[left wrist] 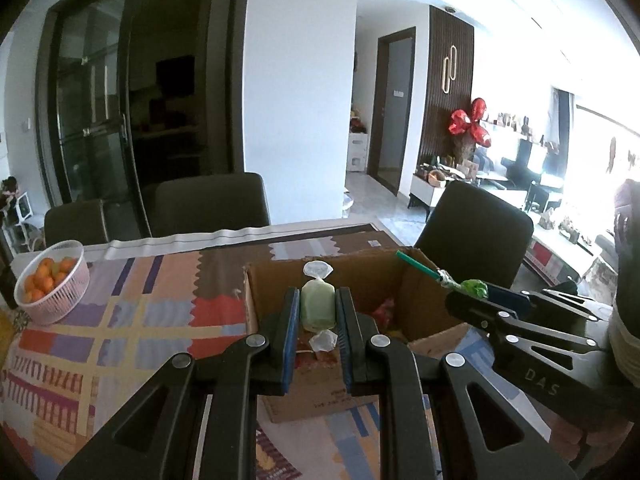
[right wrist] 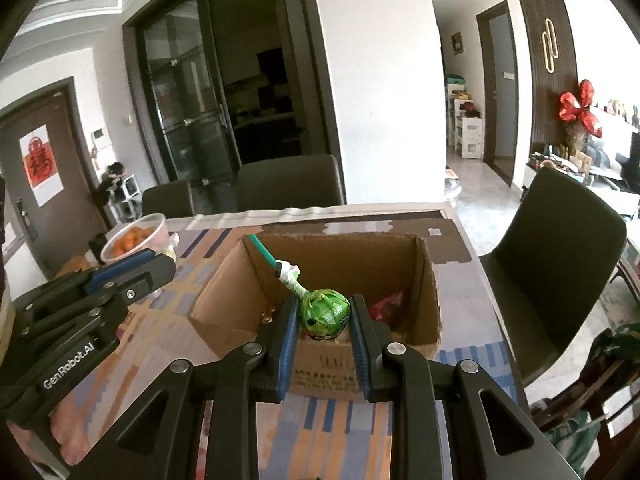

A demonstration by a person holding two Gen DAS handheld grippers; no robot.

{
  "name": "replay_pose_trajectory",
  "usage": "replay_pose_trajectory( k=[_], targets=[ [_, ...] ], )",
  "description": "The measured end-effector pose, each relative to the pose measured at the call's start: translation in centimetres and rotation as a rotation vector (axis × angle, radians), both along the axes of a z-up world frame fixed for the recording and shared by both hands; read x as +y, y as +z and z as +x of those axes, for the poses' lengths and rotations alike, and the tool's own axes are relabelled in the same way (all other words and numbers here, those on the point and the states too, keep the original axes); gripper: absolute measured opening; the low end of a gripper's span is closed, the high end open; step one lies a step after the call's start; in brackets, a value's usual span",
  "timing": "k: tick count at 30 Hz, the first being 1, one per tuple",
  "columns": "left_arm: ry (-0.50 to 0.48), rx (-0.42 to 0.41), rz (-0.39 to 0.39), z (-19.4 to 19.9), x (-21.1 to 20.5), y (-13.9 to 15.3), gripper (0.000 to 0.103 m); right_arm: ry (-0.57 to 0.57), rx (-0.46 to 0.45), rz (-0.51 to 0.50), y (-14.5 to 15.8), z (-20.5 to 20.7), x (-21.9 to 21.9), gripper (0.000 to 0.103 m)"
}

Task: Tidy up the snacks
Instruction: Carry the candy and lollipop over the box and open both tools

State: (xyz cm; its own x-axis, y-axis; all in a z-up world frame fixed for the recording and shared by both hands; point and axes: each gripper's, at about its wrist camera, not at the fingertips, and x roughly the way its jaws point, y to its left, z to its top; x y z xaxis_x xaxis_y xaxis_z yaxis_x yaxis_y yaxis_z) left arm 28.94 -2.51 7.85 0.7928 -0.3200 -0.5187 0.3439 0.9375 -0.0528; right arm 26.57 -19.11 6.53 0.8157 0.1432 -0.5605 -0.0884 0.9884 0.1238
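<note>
My left gripper [left wrist: 317, 312] is shut on a pale green candy [left wrist: 317, 307] in a clear twisted wrapper, held above the near wall of an open cardboard box [left wrist: 360, 276]. My right gripper [right wrist: 324, 316] is shut on the round head of a green-wrapped lollipop [right wrist: 325, 313], its teal stick [right wrist: 262, 250] pointing up and left over the same cardboard box [right wrist: 428, 280]. A red snack packet [right wrist: 386, 305] lies inside the box. Each gripper shows in the other's view: the right gripper [left wrist: 480, 300] at the right, the left gripper [right wrist: 160, 268] at the left.
A pink basket of oranges [left wrist: 54, 280] stands at the table's left side on a patterned tablecloth [left wrist: 120, 320]. Dark chairs [left wrist: 210, 204] line the far edge, and another chair [right wrist: 560, 264] stands at the right end. A person's dark sleeve [left wrist: 628, 264] shows at the right edge.
</note>
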Motion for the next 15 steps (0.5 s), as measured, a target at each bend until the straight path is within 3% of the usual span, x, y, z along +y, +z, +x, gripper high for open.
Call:
replay_pose_trajectory(
  k=[15],
  targets=[
    [-0.072,0.162,0.035,6.1,-1.3,-3.1,0.019,-0.106,0.073,-0.043,-1.1,3.5,0.2,0.026]
  ],
)
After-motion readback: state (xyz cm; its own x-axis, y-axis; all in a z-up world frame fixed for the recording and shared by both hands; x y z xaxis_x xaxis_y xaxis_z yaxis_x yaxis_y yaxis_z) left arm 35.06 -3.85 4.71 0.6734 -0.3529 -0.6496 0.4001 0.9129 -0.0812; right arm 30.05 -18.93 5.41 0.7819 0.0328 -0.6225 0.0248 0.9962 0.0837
